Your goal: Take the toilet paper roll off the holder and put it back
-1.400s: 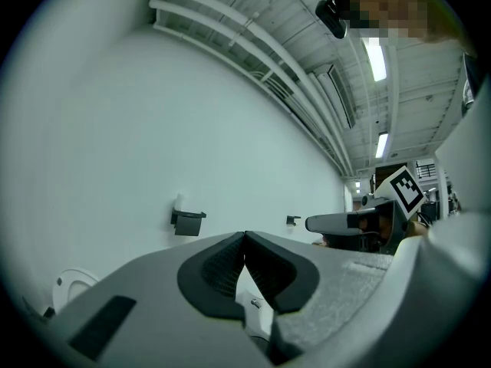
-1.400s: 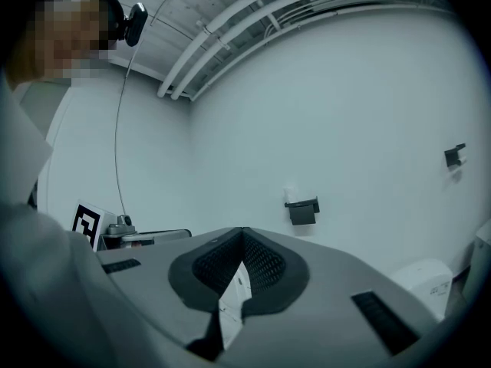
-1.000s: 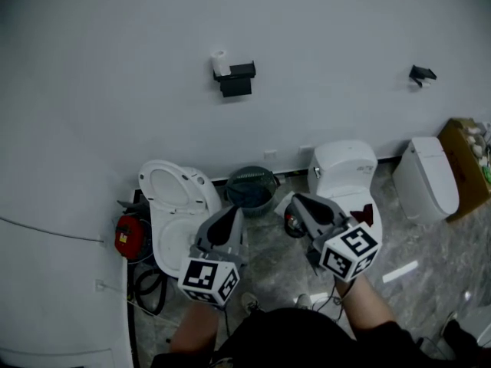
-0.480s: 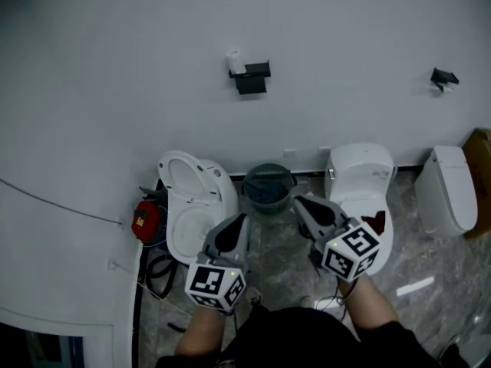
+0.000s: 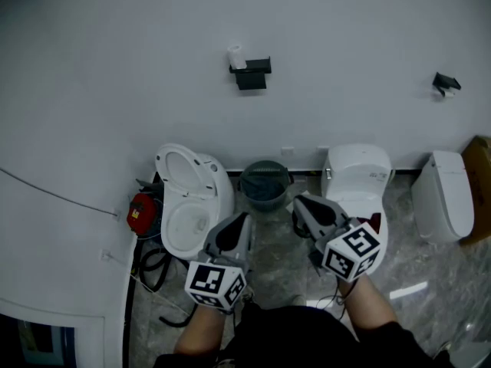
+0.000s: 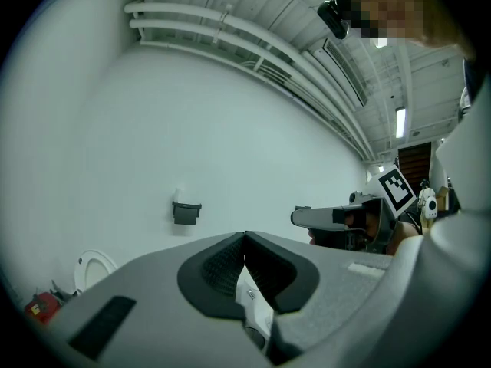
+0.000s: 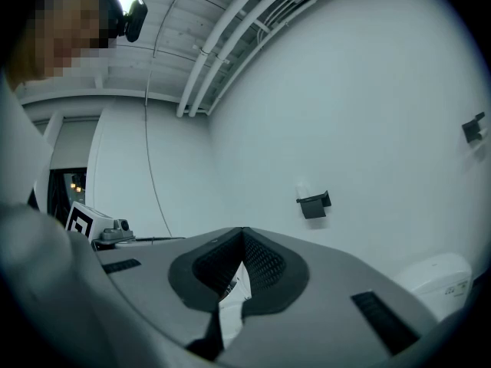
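1. My left gripper (image 6: 245, 234) has its fingers pressed together, with nothing between them.
2. My right gripper (image 7: 243, 229) is likewise closed and empty.
3. The toilet paper roll (image 5: 236, 56) sits on the wall holder (image 5: 254, 75), well beyond both sets of fingertips.

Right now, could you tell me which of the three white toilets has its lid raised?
The leftmost white toilet, beside the red object: only its bowl shows open.

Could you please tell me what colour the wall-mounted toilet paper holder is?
Black. The holder shows best in the head view.
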